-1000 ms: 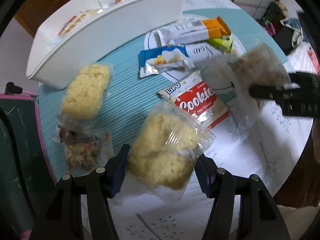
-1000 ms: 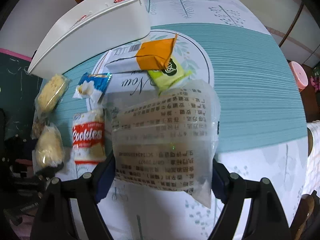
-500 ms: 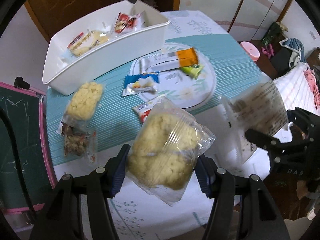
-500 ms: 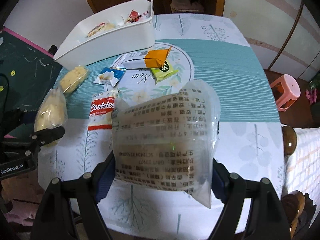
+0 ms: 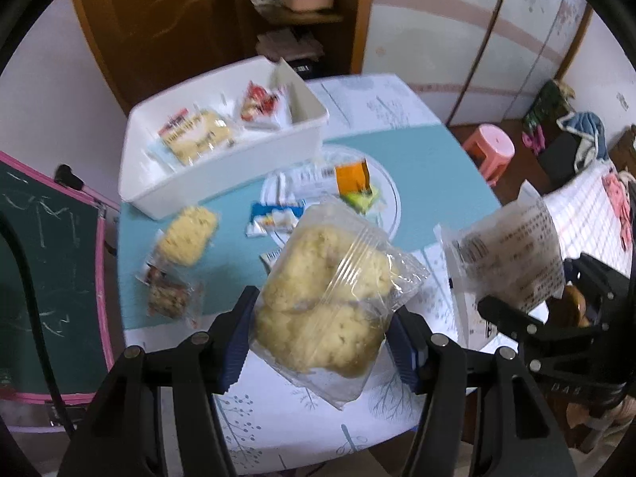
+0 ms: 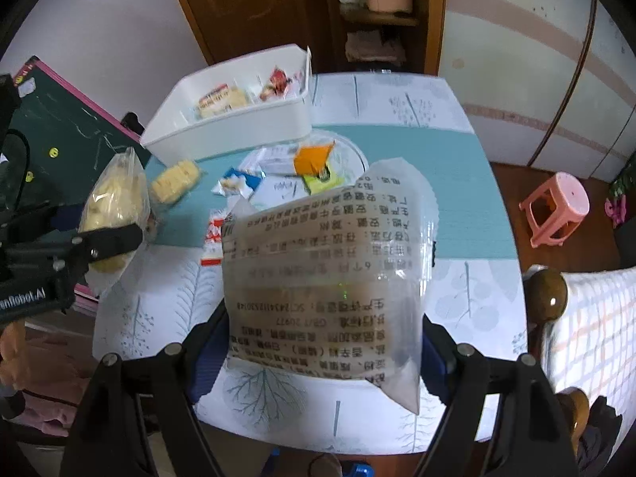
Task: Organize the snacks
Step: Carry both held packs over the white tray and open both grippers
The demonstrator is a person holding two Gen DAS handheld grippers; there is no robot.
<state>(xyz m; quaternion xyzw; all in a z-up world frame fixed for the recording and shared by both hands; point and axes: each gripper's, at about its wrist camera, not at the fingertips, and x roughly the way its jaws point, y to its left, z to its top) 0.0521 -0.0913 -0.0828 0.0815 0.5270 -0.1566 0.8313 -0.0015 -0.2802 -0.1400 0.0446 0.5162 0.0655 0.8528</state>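
Note:
My left gripper is shut on a clear packet of yellow pastry, held high above the table; it also shows in the right wrist view. My right gripper is shut on a clear packet with printed text, also raised; it shows in the left wrist view. A white bin at the back of the table holds a few snacks. On the table lie a yellow pastry packet, a dark snack packet, a blue packet, an orange-and-white packet and a green packet.
The table has a teal and white cloth. A green chalkboard with a pink frame stands at the left. A pink stool stands on the floor at the right. A chair back with wooden knobs is at the near right.
Both grippers have lifted up and away from the table with their packets. The table and bin look smaller and farther. The red cookies packet is now mostly hidden behind the held packets.

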